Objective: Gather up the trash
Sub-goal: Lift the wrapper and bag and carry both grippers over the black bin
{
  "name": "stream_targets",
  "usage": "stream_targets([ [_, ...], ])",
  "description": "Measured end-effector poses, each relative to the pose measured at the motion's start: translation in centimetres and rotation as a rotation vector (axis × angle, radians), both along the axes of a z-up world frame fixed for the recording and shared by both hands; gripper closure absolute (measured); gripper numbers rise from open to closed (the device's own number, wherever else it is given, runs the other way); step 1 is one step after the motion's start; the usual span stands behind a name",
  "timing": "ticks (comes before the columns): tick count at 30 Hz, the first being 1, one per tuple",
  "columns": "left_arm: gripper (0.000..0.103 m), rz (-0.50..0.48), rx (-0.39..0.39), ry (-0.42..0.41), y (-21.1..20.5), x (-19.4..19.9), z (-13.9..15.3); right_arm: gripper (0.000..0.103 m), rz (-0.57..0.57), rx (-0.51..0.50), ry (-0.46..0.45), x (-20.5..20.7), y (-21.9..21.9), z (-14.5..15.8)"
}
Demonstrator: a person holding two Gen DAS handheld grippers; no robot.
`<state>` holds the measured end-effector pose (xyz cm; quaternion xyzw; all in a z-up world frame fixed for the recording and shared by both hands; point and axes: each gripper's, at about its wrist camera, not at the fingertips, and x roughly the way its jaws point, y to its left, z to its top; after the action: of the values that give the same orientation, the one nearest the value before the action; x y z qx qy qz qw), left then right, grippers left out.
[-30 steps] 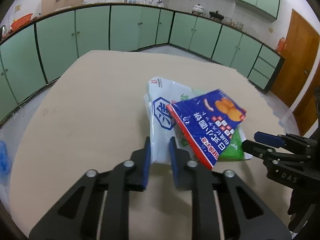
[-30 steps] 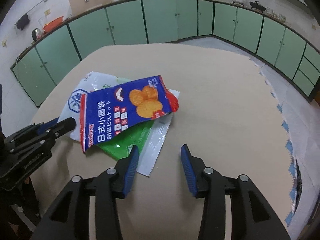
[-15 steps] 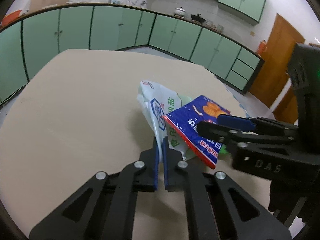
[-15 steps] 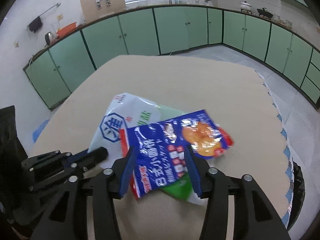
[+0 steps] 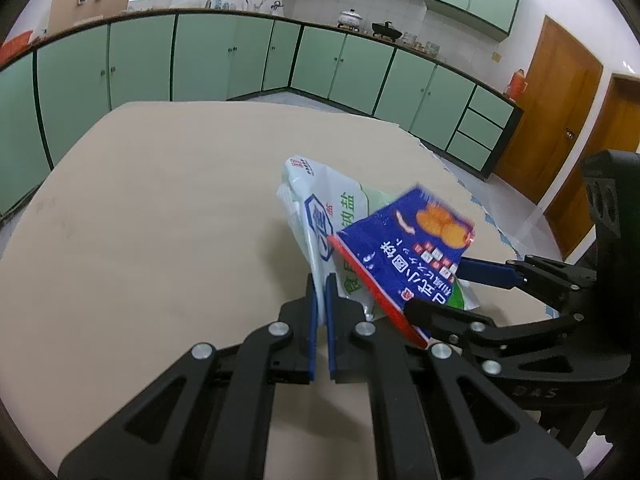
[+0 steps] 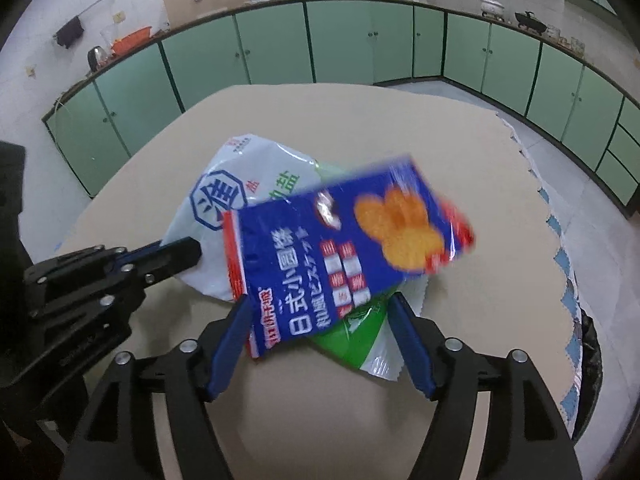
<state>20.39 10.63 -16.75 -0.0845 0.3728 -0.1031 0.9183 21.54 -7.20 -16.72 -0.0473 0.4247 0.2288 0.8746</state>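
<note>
Three flat bags in a pile near the middle of the table (image 5: 160,208), one on top of another. White bag (image 5: 320,216) lowest, green bag (image 6: 352,328) peeking out under the rest, blue bag (image 6: 348,256) on top and blurred, so likely moving.

Left gripper (image 5: 320,292): pressed together, pinching the near edge of the white bag. Thin edge caught between the blue pads.

Right gripper (image 6: 320,320): spreading wider right now, with the low end of the blue bag between the fingers (image 6: 230,332). Pads seem not to press it; gaps show on both sides.

Blue bag: long way running up and to the right, away from the right gripper, slanted. Low short end sitting right in the open gap. Far nearer to the right gripper than to the left, which sits off at the pile's left side.

Probably next: close on that low end. Wide bag, so a bit of crumpling likely.
</note>
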Motion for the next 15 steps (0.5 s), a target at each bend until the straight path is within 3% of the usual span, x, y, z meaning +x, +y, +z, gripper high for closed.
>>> stream_targets([
  [4, 0.101, 0.01, -0.028, 0.013, 0.8, 0.2, 0.1, 0.025, 0.022, -0.032, 0.001, 0.0, 0.4, -0.4],
  [6, 0.101, 0.006, -0.022, 0.011, 0.8, 0.1, 0.1, 0.033, 0.03, -0.029, 0.016, 0.0, 0.3, -0.8],
  [9, 0.101, 0.004, -0.011, 0.008, 0.6, 0.2, 0.2, 0.057, 0.047, -0.008, 0.005, 0.0, 0.0, -0.5],
  [11, 0.101, 0.005, -0.01, 0.008, 0.5, 0.2, 0.3, 0.088, 0.045, -0.012, 0.003, 0.1, -0.4, -0.2],
  [15, 0.101, 0.011, -0.005, -0.002, 0.7, 0.0, 0.7, 0.1, 0.035, -0.004, -0.004, 0.4, -1.4, 0.1],
])
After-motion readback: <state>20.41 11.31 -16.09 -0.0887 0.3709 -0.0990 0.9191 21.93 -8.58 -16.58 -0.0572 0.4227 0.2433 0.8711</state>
